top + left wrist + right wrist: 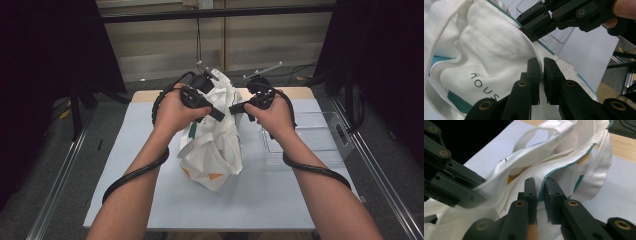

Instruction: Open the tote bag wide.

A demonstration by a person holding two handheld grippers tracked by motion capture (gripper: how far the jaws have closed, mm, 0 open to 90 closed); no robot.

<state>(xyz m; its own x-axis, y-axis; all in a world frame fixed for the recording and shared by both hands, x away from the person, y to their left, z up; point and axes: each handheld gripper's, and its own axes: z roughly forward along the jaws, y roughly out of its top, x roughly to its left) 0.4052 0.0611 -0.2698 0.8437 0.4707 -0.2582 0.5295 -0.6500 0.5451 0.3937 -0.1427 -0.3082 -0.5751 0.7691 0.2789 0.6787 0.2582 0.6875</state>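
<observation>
Grey desk [150,165], white tote bag [212,150] at centre. Left gripper [541,75] and right gripper [539,192] each have jaws clamped on the bag's rim. Risk: thin cloth slips free if they pull apart unevenly.

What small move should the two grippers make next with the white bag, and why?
Probably draw the two grippers a little apart to open the bag's mouth. The left gripper and the right gripper are each closed on the rim of the white bag, on facing sides, and the bag's mouth between them is only a narrow gap. The bag stands on the table.
</observation>
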